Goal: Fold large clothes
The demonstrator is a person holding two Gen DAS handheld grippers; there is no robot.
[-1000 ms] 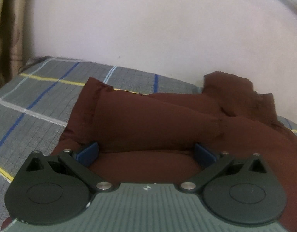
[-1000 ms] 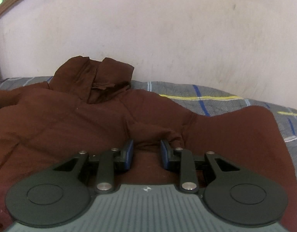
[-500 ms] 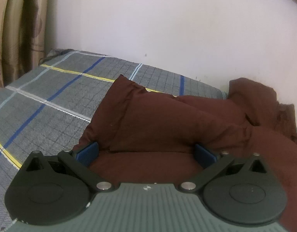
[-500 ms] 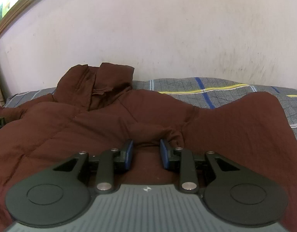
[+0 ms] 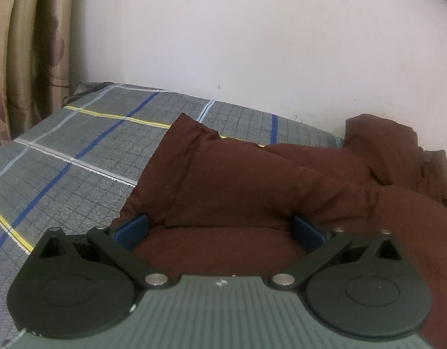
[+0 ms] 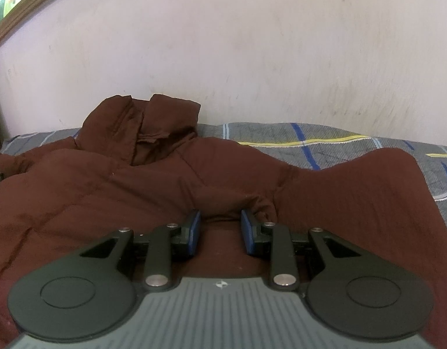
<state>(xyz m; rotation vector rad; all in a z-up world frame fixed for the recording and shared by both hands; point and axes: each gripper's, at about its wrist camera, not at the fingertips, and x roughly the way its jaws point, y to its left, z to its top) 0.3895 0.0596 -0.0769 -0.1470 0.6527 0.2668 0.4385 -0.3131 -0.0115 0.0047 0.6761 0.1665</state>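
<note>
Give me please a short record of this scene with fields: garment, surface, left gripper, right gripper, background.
garment: brown jacket, spread out, hood toward the wall
surface: grey checked bedsheet with blue and yellow lines
left gripper: left gripper, jaws wide apart, a sleeve lying between them
right gripper: right gripper, jaws narrowly apart around a fabric fold
background: pale wall; curtain at left

brown jacket on plaid bed

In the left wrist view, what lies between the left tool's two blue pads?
Only the puffy maroon jacket: the left tool stands wide open, a jacket fold filling the gap, seen in the left wrist view.
</note>
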